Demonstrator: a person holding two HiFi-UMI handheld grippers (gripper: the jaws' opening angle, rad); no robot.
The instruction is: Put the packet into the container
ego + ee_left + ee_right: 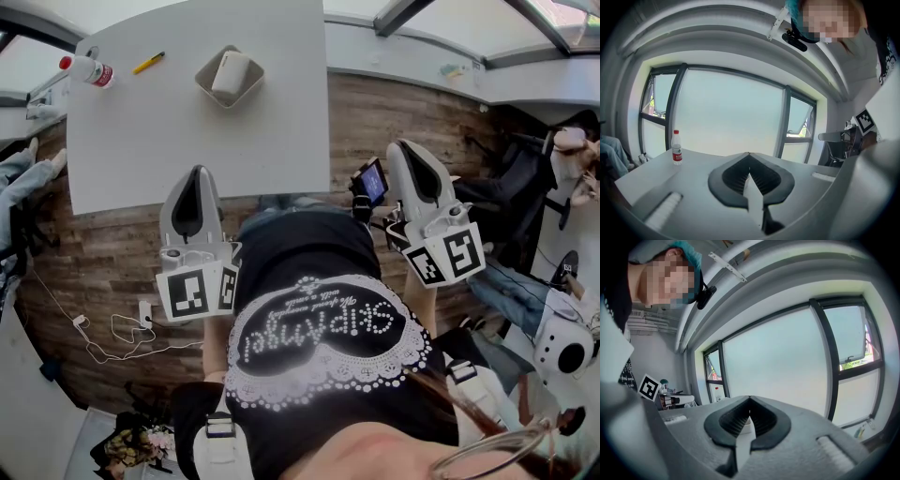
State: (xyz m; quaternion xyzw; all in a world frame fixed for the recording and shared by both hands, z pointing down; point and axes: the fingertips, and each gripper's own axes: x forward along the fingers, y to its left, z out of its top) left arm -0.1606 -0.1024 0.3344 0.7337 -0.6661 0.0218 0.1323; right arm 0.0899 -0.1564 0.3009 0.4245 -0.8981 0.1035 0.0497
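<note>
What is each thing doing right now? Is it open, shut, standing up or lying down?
Left gripper: jaws shut, empty.
Right gripper: jaws shut, empty.
Container: upright on the table, packet inside.
Packet: lying in the container.
Bottle: standing, red cap on.
Pen: lying flat on the table.

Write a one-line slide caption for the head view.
The packet sits in the container on the white table; left tongs and right tongs hover shut, empty, near the person.
</note>
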